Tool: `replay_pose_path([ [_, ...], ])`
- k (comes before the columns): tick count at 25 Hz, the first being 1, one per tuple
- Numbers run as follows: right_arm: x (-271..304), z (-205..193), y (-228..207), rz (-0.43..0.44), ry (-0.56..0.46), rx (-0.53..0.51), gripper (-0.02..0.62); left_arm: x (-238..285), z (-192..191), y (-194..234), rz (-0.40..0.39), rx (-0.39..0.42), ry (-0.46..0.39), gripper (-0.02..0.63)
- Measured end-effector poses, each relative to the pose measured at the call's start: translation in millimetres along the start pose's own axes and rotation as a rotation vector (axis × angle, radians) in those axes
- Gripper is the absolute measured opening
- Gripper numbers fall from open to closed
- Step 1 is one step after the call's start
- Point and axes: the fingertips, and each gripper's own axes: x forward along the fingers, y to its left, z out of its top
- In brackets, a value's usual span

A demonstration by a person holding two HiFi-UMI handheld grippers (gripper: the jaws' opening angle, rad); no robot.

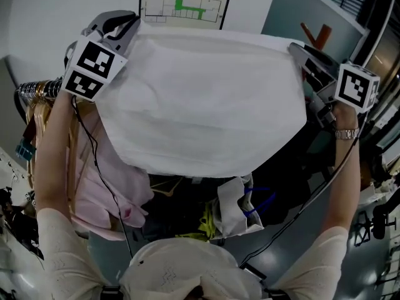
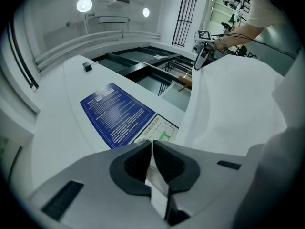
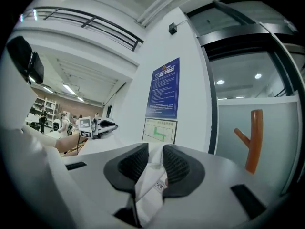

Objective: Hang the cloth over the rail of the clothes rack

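One white cloth [image 1: 200,99] hangs spread above the clothes rack [image 1: 37,90] and a pink garment [image 1: 119,186], its upper corners clamped by the left gripper [image 2: 151,147] and the right gripper [image 3: 155,152]. Only the right gripper view shows what may be a sewn label [image 3: 160,184].

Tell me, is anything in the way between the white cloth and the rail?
The cloth, spread between the left gripper and right gripper, hides most of what lies below. The one stretch of rail that shows, at left, already carries hangers and a pink garment. Whether bare rail lies under the cloth cannot be seen.
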Motion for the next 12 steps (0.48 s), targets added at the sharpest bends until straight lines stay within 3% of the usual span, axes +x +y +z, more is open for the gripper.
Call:
replay_pose_path([
  [3, -8, -1, -1, 0.030, 0.011, -0.043, 0.084, 1, -1, -1, -0.005, -0.004, 0.014, 0.020],
  [7, -37, 8, -36, -0.150, -0.025, -0.144, 0.084, -1, -5, 3, 0.000, -0.020, 0.010, 0.020],
  [8, -39, 12, -32, -0.153, -0.037, -0.158, 0.084, -3, -3, 3, -0.005, -0.029, -0.012, 0.020],
  [12, 0, 35, 63, 0.023, -0.070, -0.343, 0.084, -9, 14, 4, -0.003, -0.013, -0.111, 0.020],
])
